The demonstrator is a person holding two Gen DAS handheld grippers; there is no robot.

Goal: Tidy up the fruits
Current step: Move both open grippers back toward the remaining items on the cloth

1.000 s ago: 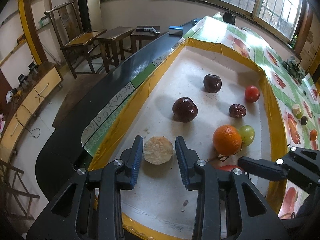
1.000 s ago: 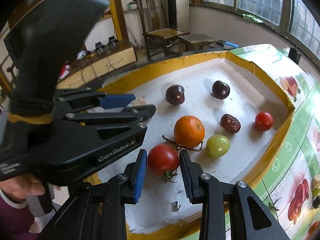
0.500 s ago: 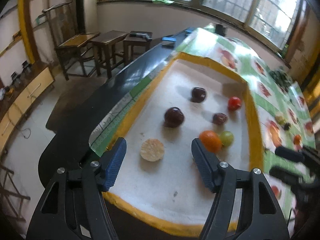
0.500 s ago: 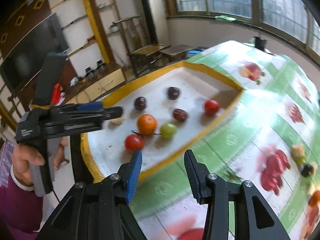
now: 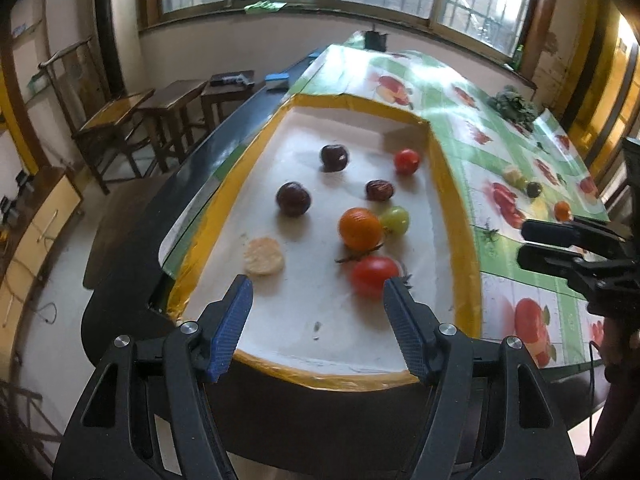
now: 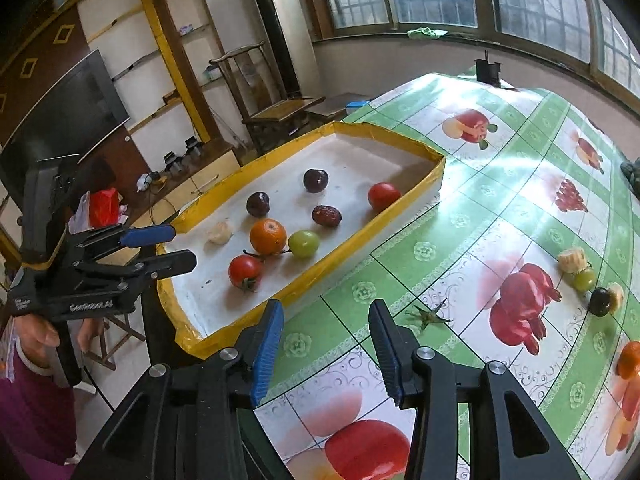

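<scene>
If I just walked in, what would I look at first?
Probably the white tray with the yellow rim, because bright fruit is spread across it: an orange in the middle, a green grape beside it and a big red tomato nearest the front. Next you'd notice the shiny green tablecloth printed with fruit pictures. A few small fruits lie loose on it, off to the right.

Your left gripper [image 5: 316, 324] hangs with jaws wide and empty over the yellow-rimmed tray [image 5: 460, 240], the near tomato [image 5: 374, 276] just beyond its right finger.
</scene>
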